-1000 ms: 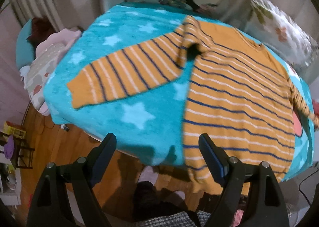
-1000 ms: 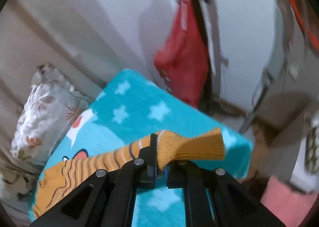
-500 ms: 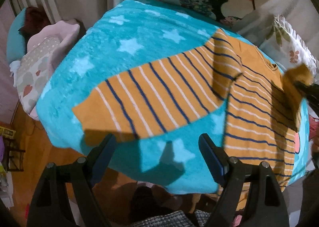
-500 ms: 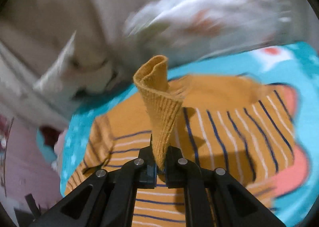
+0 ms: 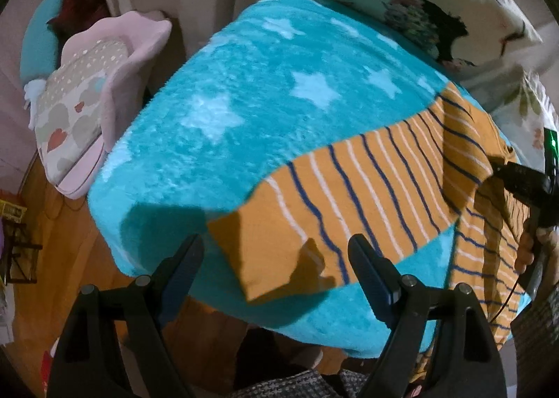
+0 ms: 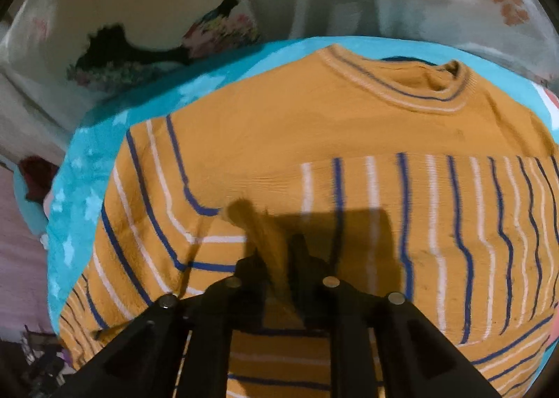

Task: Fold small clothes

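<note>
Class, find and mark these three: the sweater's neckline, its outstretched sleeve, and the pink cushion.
neckline [image 6: 394,83], right wrist view, on the ribbed collar band.
sleeve [image 5: 349,195], left wrist view, mid-sleeve on the stripes.
pink cushion [image 5: 115,59], left wrist view, on its pink rim.

The sweater [image 5: 401,188] runs out of the left wrist view at the right edge, so its right half and hem are cut off there; in the right wrist view its lower part leaves the bottom of the frame. The right tool [image 6: 279,258] shows in the left wrist view only as a dark piece at the far right, its tips hidden. In its own view, shadow over the opening jaws hides whether the cuff between them is touched. A dark red thing [image 5: 82,0] at upper left is too blurred to name.
</note>
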Demonstrator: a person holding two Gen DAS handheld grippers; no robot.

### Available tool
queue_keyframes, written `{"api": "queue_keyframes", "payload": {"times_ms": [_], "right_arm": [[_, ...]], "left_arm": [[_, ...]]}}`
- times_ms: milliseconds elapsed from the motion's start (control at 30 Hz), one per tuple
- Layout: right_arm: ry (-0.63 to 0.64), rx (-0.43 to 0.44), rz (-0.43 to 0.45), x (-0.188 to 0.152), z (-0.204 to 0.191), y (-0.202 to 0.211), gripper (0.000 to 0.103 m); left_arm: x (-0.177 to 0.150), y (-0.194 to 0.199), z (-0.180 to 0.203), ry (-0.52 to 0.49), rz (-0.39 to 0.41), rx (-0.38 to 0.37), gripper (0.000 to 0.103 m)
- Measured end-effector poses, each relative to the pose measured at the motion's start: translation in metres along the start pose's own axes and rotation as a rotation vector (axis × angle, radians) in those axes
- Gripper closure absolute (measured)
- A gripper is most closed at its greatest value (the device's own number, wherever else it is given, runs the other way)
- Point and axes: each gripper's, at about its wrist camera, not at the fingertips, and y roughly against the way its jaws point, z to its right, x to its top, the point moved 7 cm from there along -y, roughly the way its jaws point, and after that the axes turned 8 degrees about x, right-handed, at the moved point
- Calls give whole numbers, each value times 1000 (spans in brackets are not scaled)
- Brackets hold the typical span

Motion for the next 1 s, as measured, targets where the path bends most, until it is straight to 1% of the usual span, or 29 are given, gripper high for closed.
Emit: {"api": "queue_keyframes", "payload": {"times_ms": [67, 100, 167, 233, 267, 333, 400, 467, 533, 600, 633, 767, 867, 1000], "right_arm": [[27, 11, -11, -1, -17, -1, 62], [37, 16, -17, -2, -25, -2, 61], [56, 68, -16, -7, -45, 5, 61], [97, 87, 38, -14, -70, 25, 61], [137, 109, 50, -20, -87, 33, 61], [232, 138, 41, -38, -120, 39, 61], [374, 174, -17, -68, -160, 32, 58], [548, 199, -114, -111, -199, 16, 58], [695, 203, -180, -149, -225, 2, 58], [825, 181, -205, -182, -247, -10, 58], [863, 175, -207, -193, -252, -12, 58], [961, 133, -202, -215, -268, -23, 58], [992, 101, -181, -217, -273, -28, 58], [984, 80, -162, -210, -284, -32, 58]], "left_arm": [[5, -1, -6, 14, 5, 4, 19], [7, -1, -9, 22, 8, 8, 19], [14, -1, -19, 51, 18, 18, 19], [21, 0, -34, 93, 32, 30, 19], [24, 0, -43, 117, 36, 37, 19], [29, 0, -59, 154, 41, 55, 19], [32, 1, -74, 186, 42, 74, 19], [34, 3, -87, 219, 48, 80, 19], [34, 7, -99, 245, 57, 86, 19], [33, 10, -109, 260, 64, 96, 19], [32, 11, -114, 267, 65, 98, 19], [28, 10, -127, 294, 59, 100, 19], [25, 8, -129, 302, 52, 97, 19], [25, 5, -129, 300, 46, 91, 19]]}}
